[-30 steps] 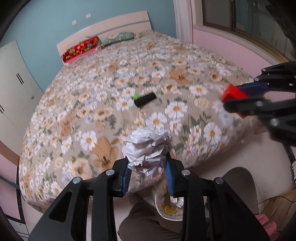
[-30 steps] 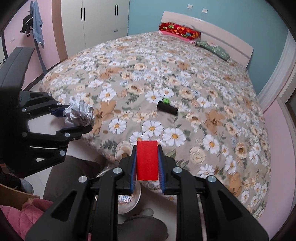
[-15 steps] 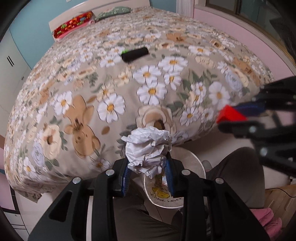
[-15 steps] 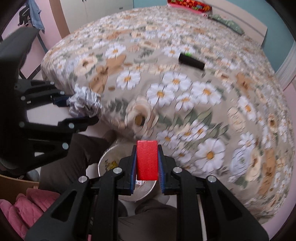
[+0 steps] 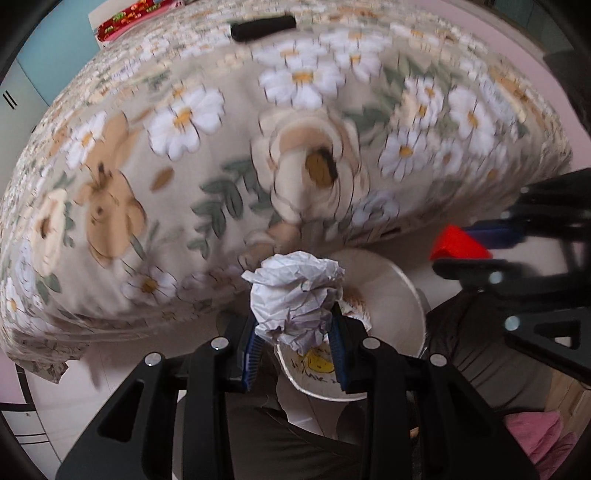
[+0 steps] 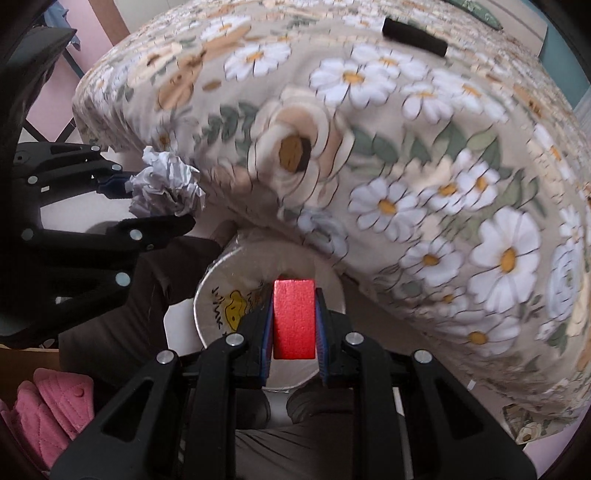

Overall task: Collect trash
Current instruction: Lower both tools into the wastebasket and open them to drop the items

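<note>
My left gripper (image 5: 295,339) is shut on a crumpled ball of white paper (image 5: 295,295), held just above a round white waste bin (image 5: 402,314) with a yellow cartoon print. In the right wrist view that paper ball (image 6: 166,184) and the left gripper (image 6: 155,201) show at the left. My right gripper (image 6: 294,325) is shut on a red block (image 6: 294,321) directly over the same bin (image 6: 221,280). The red block (image 5: 458,243) in the right gripper (image 5: 469,249) also shows at the right of the left wrist view.
The bin stands on the floor against the foot of a bed with a flowered cover (image 5: 221,147). A black cylinder (image 5: 264,27) lies further up the bed (image 6: 413,35). The person's dark trouser legs (image 6: 140,295) flank the bin. Pink slippers (image 6: 44,417) sit at lower left.
Both grippers have dropped and tilted downward, from over the bed to just above the bin. The paper ball and the red block stay gripped.
</note>
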